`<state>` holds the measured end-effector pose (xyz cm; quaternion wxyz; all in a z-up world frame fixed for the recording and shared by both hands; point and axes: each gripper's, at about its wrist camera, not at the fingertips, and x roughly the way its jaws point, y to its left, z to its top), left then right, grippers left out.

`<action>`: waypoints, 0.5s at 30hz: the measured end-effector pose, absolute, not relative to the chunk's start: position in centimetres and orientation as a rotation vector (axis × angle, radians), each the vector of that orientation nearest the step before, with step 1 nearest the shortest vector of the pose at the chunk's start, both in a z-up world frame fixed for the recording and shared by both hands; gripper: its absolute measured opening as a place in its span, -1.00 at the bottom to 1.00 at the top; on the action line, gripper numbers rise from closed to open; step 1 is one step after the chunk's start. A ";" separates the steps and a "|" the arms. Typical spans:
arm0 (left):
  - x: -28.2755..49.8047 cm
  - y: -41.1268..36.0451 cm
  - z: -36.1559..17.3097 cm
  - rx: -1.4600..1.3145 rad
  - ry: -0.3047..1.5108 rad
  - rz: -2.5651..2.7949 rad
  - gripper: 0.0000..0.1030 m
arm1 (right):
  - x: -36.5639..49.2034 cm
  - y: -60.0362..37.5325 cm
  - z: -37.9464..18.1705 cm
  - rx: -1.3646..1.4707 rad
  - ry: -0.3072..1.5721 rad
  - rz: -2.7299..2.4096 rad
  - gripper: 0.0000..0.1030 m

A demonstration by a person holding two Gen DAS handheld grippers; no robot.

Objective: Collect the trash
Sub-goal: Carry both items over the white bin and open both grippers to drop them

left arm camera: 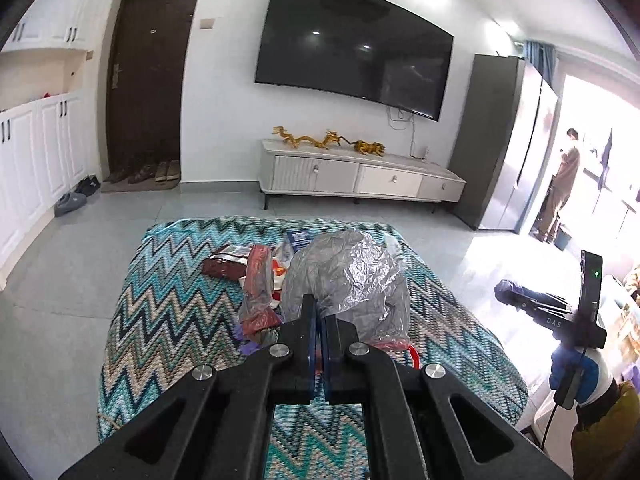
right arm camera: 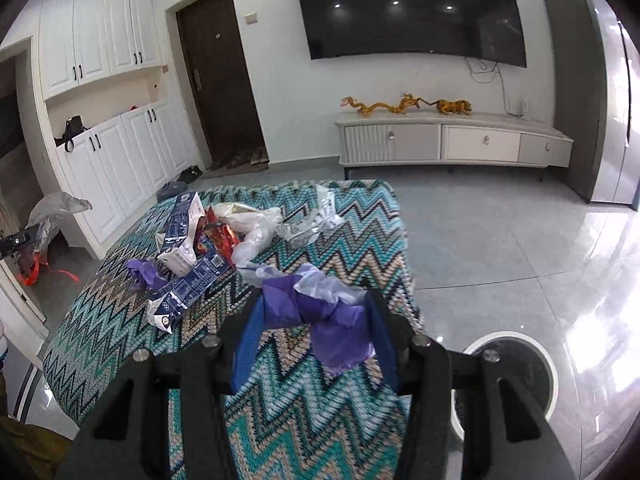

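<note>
Bin interior dark; clear bag holds wrappers.

wall-mounted television above a white cabinet bearing golden dragon figurines, dark door left

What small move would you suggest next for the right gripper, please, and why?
Probably swing the right gripper over to the round white-rimmed bin on the floor and let go. Its blue pads are already closed on the crumpled purple plastic wrapper, lifted above the zigzag-patterned blanket, and the open bin sits just beside it.
</note>
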<state>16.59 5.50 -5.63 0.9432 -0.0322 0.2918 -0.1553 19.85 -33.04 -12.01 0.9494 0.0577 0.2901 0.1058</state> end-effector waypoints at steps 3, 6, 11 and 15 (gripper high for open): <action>17.4 0.7 -4.9 -0.019 0.614 -0.408 -0.95 | 17.9 -36.5 -11.5 0.145 0.565 0.143 -0.07; 19.1 -5.3 -4.7 0.020 0.653 -0.521 -0.95 | 16.6 -40.6 -12.0 0.186 0.557 0.067 -0.07; 22.7 -17.0 -5.9 0.081 0.742 -0.710 -0.95 | 15.5 -47.7 -15.5 0.285 0.585 -0.052 -0.06; 25.4 -26.9 -8.6 0.147 0.822 -0.808 -0.95 | 15.9 -52.9 -20.5 0.393 0.639 -0.127 -0.06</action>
